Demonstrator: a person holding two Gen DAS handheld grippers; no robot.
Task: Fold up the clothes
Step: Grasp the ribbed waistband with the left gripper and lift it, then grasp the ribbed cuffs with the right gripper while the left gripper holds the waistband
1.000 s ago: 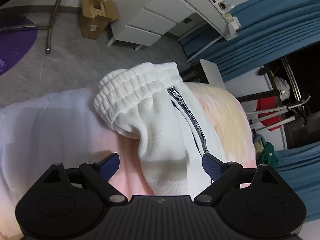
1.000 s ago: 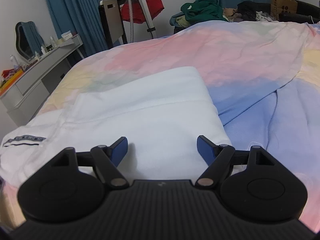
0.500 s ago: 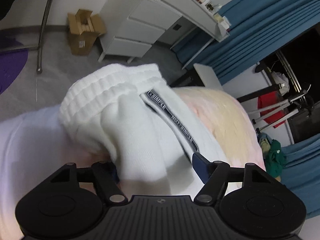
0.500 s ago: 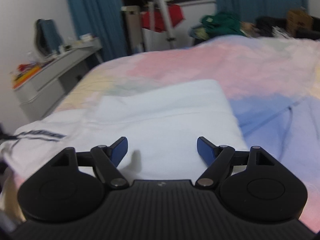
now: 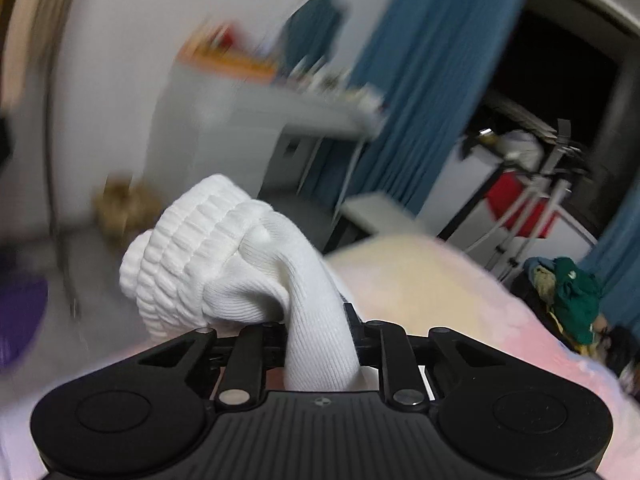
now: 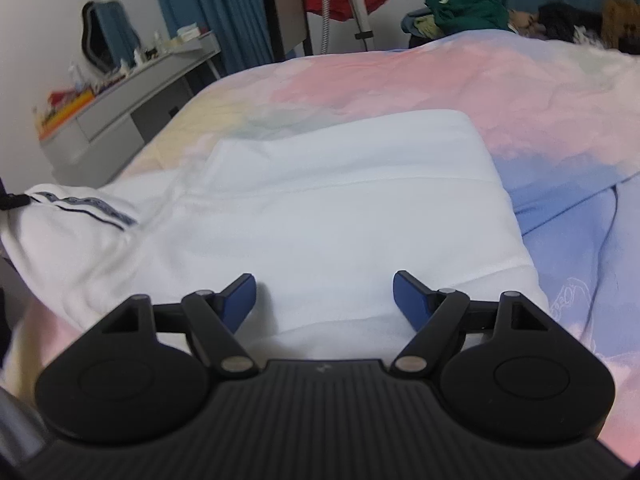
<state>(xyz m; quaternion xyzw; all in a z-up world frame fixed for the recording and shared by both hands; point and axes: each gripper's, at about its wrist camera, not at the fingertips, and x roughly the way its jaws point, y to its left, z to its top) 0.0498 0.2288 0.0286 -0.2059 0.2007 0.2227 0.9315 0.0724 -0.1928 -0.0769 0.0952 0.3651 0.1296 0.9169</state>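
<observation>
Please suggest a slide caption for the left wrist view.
Left claw shut on white garment, its ribbed waistband bunched above the pastel bedspread.

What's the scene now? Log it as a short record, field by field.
garment: white pants, partly folded on the bed
left claw: shut on the pants near the ribbed waistband, lifted off the bed
right claw: open, low over the folded part
background: blue curtains, grey desk
</observation>
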